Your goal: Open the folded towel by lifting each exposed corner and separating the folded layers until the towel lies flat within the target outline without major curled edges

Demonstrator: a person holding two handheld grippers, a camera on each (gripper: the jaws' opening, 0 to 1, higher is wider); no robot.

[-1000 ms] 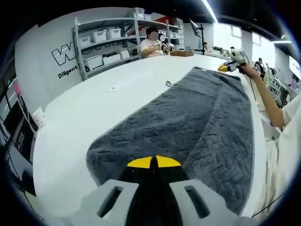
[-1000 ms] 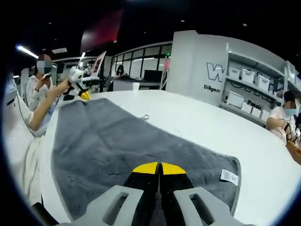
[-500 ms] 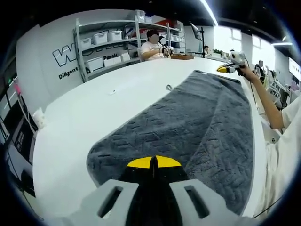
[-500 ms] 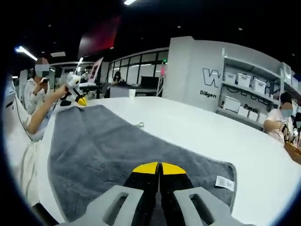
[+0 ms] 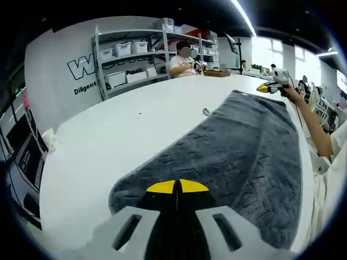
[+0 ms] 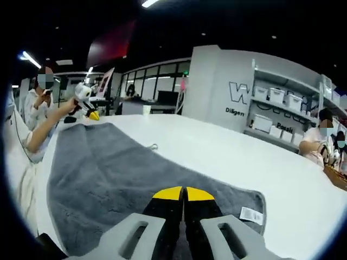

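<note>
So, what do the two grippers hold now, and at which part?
Each holds the grey towel at one end: left gripper and right gripper are both shut on its edge, near opposite corners.

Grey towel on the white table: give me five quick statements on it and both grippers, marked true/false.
1. The grey towel lies spread along the white table. True.
2. The left gripper has its jaws wide open above the towel. False: the yellow-tipped jaws are closed together at the towel's near end.
3. A white care label sits near a towel corner in the right gripper view. True.
4. The towel is bright red. False: it is dark grey.
5. The right gripper is at the opposite end of the towel from the left gripper. True: each gripper shows at the towel's far end in the other's view.
</note>
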